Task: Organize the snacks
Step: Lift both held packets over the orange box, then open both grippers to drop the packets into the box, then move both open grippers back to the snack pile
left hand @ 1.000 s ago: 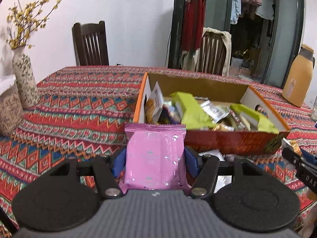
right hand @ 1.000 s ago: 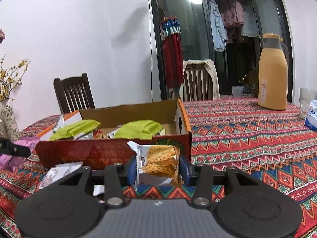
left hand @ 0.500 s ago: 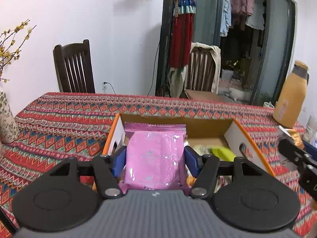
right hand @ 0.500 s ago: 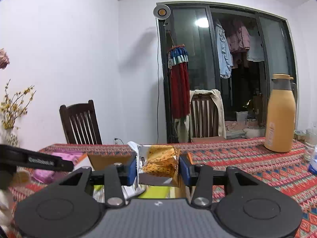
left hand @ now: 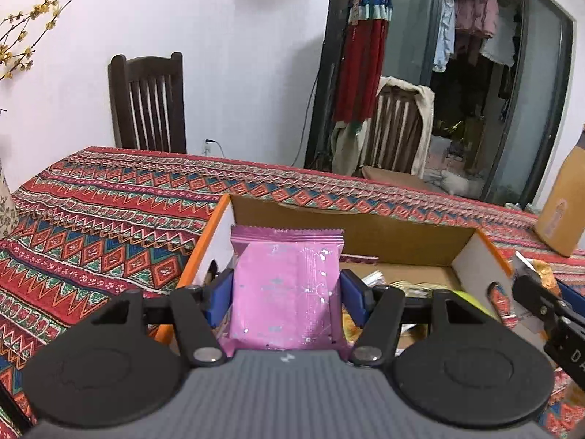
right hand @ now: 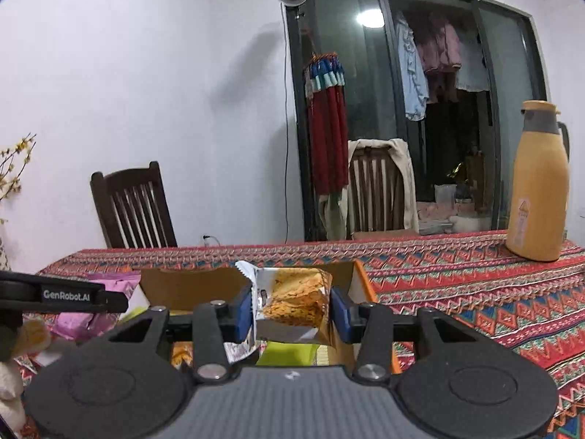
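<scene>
Covering table – patterned cloth (left hand: 109, 219) (white walls), chairs (left hand: 148, 102) behind.

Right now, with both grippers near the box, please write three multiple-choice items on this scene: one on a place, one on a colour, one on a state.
1. Where does the tall yellow-brown jug stand?
A. inside the cardboard box
B. on the patterned tablecloth, to the right of the box
C. on a chair

2. What colour is the packet in the left gripper?
A. green
B. silver
C. pink

3. What is the state of the right gripper?
A. shut on a packet
B. open with nothing between the pads
C. lying on the table

Answers:
1 B: the jug rests on the tablecloth, apart from the cardboard box.
2 C: the pink packet sits between the blue pads.
3 A: both pads press the sides of the orange snack packet.
</scene>
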The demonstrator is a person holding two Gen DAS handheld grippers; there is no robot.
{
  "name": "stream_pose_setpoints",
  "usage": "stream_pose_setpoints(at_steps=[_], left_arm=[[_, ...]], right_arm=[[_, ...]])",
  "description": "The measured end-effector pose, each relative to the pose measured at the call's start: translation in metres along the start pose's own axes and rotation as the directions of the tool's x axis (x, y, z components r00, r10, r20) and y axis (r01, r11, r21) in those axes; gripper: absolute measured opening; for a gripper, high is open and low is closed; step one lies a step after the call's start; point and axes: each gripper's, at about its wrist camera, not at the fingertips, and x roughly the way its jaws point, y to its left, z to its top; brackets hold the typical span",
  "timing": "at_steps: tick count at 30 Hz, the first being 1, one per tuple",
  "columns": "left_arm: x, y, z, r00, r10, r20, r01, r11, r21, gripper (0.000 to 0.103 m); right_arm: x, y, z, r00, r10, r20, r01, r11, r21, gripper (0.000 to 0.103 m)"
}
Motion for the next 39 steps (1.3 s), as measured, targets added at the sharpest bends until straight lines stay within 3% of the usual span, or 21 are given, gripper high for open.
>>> stream_pose_setpoints(at_steps=[8,11,12,14,15,16,18,20,39], left_arm=[[-0.002,-0.003,-0.005,1.000,-0.012,0.016,0.012,1.000,0.011,0.063],[-0.003,-0.001,-0.006,0.999,-0.025,0.022,0.025,1.000,0.005,0.066],[-0.005,-0.001,-0.006,0.999,-0.027,0.028,0.027,1.000,0.003,0.074],[-0.010,0.000,-0.005,0.998,-0.026,0.053,0.027,1.000,-0.002,0.088],[-0.013,0.000,-0.005,0.998,-0.023,0.063,0.024,1.000,-0.007,0.098],[-0.016,0.001,-0.005,0.997,-0.019,0.072,0.020,1.000,-0.015,0.103],[-0.018,0.003,-0.004,0.997,-0.012,0.081,0.014,0.999,-0.033,0.103],[-0.019,0.004,-0.003,0.997,-0.016,0.078,0.019,0.999,-0.041,0.103],[-0.022,0.000,-0.006,0.997,-0.016,0.078,0.019,0.999,-0.035,0.103]], right_arm=[[0.009,0.003,-0.012,1.000,0.001,-0.026,-0.001,1.000,-0.009,0.043],[0.010,0.005,-0.014,1.000,0.002,-0.030,-0.002,1.000,-0.010,0.048],[0.010,0.005,-0.014,1.000,0.000,-0.026,0.000,1.000,-0.010,0.051],[0.010,0.005,-0.015,1.000,-0.004,-0.026,0.004,1.000,-0.006,0.067],[0.009,0.005,-0.015,1.000,-0.007,-0.023,0.007,1.000,0.000,0.083],[0.007,0.004,-0.015,1.000,-0.008,-0.020,0.008,1.000,0.005,0.091],[0.006,0.003,-0.014,1.000,-0.011,-0.014,0.011,1.000,0.011,0.093],[0.005,0.002,-0.014,1.000,-0.007,-0.012,0.007,1.000,0.018,0.102],[-0.003,-0.001,-0.014,1.000,-0.009,0.013,0.008,0.999,0.032,0.103]])
